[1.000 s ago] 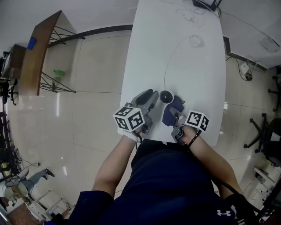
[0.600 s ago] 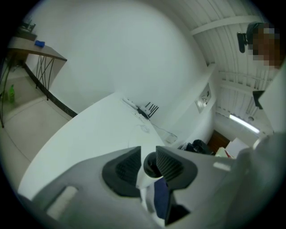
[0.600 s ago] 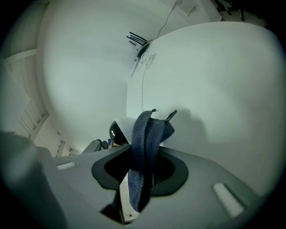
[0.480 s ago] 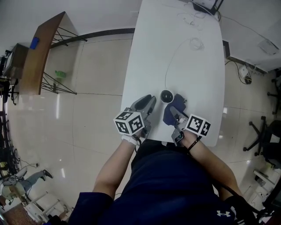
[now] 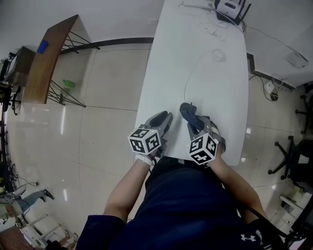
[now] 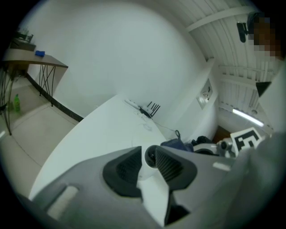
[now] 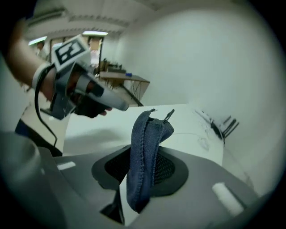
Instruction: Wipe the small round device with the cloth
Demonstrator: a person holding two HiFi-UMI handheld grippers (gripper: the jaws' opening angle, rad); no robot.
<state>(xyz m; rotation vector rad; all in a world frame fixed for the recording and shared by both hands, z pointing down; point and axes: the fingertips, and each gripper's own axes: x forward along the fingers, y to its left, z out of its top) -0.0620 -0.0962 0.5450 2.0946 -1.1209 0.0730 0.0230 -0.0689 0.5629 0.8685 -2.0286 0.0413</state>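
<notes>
step: set-up for the wipe. left gripper (image 5: 165, 117) has just been closing its jaws & now looks pinched on the small round device (image 6: 149, 159), at the near end of the white table (image 5: 205, 83). right gripper (image 7: 143, 167) is clamped on the dark blue cloth (image 7: 149, 134), which hangs clear of the tabletop, just right of the device. next, imo: bring cloth onto the device & rub w/o knocking it loose. thin cable (image 5: 218, 54) could snag. router (image 5: 230, 7) sits well apart, no obstacle.
</notes>
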